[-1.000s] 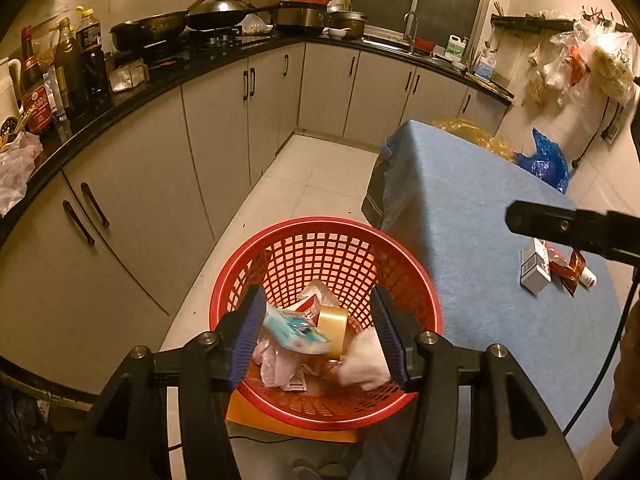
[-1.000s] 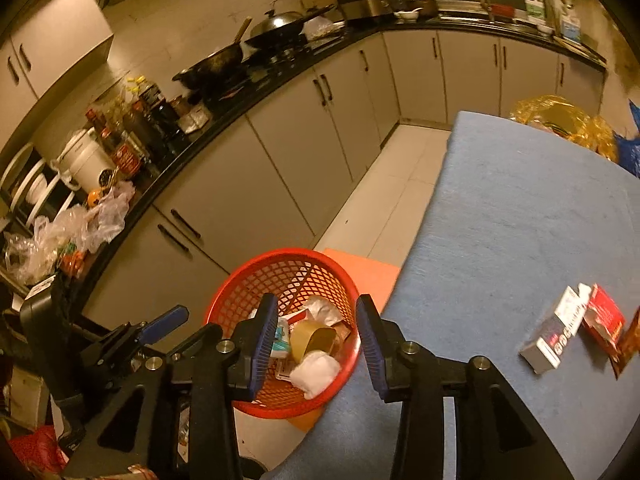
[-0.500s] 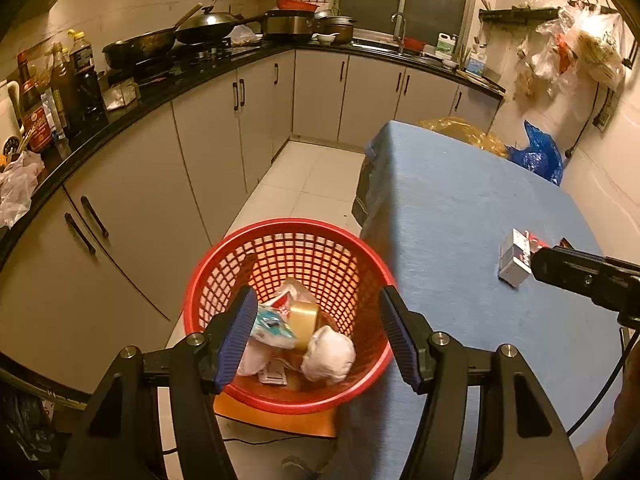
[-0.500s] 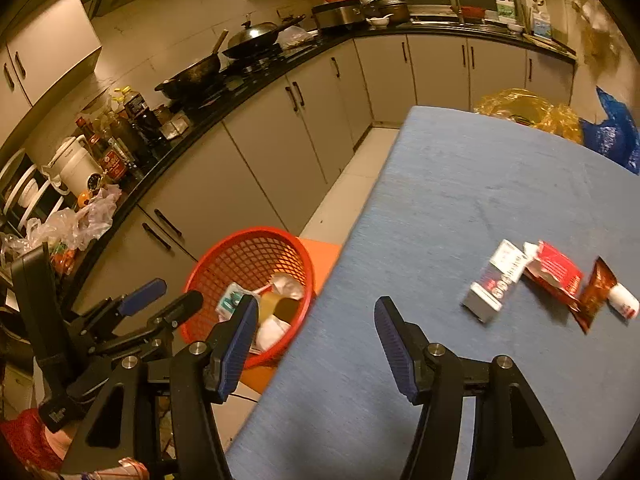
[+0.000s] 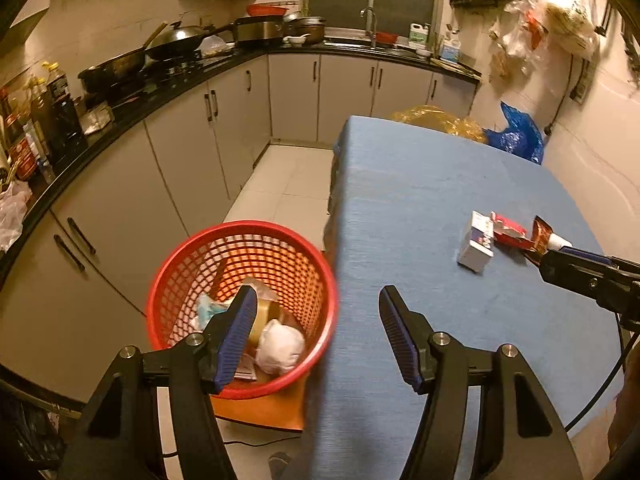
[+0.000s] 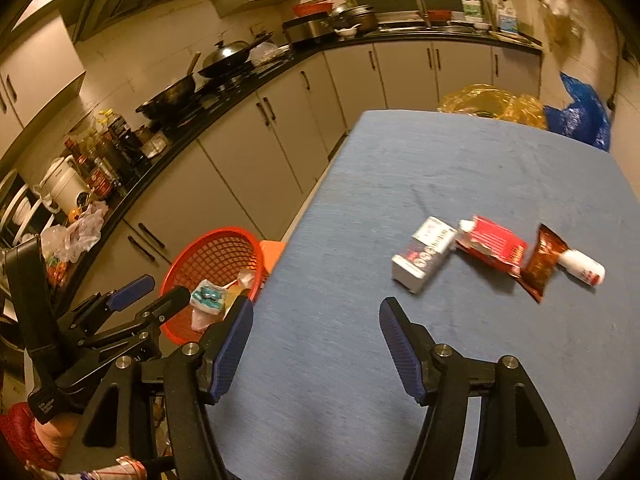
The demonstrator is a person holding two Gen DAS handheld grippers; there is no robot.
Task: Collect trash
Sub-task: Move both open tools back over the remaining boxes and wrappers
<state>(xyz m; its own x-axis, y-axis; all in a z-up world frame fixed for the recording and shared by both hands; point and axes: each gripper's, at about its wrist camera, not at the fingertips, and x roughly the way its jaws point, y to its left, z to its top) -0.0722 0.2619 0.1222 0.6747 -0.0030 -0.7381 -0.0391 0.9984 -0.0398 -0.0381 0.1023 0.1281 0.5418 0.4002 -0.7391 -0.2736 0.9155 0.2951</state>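
Right wrist view: a white box [image 6: 424,254], red packet [image 6: 494,246], brown sachet [image 6: 542,264] and small white bottle [image 6: 582,268] lie together on the blue worktop [image 6: 460,168]. Beside it, the red basket [image 5: 240,256] holds trash. The right gripper [image 6: 316,344] fingers are opening, empty; the left gripper [image 5: 314,332] stands open, empty.

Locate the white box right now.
In the right wrist view the white box lies on the blue table, right of centre, leftmost of the litter, against the red packet.
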